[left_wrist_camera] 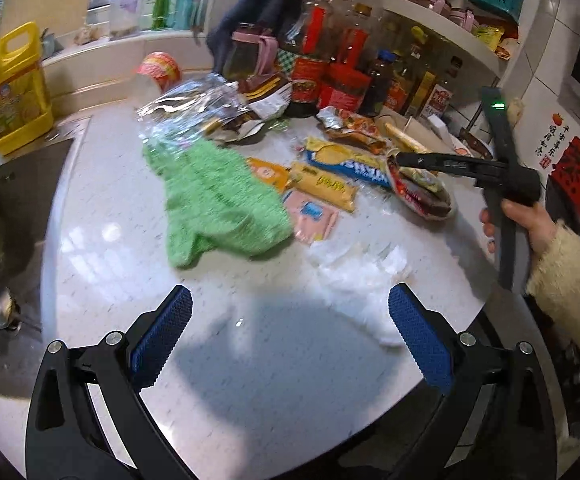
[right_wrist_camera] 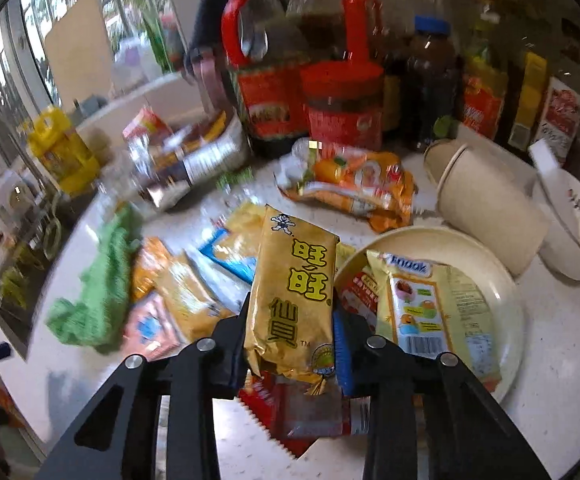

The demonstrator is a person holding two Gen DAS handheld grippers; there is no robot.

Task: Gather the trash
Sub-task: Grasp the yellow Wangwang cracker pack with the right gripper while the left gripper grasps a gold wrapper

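Item one, my right gripper (right_wrist_camera: pixel 290 344): clamped on a gold snack wrapper (right_wrist_camera: pixel 293 300), held upright between the pads, with a red wrapper (right_wrist_camera: pixel 301 412) just below it at 6 o'clock. Item two, my left gripper (left_wrist_camera: pixel 290 332): spread wide, nothing between the blue pads (left_wrist_camera: pixel 162 336), above bare white counter (left_wrist_camera: pixel 250 380). Crumpled white tissue (left_wrist_camera: pixel 353 268) lies just ahead at 1 o'clock. Item three, a green cloth (left_wrist_camera: pixel 218 204) at 11 o'clock, with loose wrappers (left_wrist_camera: pixel 329 184) beside it. Item four — a cream plate (right_wrist_camera: pixel 505 280) at 3 o'clock of the right gripper, holding a pale yellow packet (right_wrist_camera: pixel 429 304). Behind, at 12 o'clock — sauce bottles (right_wrist_camera: pixel 266 80) and a tipped paper cup (right_wrist_camera: pixel 489 204).
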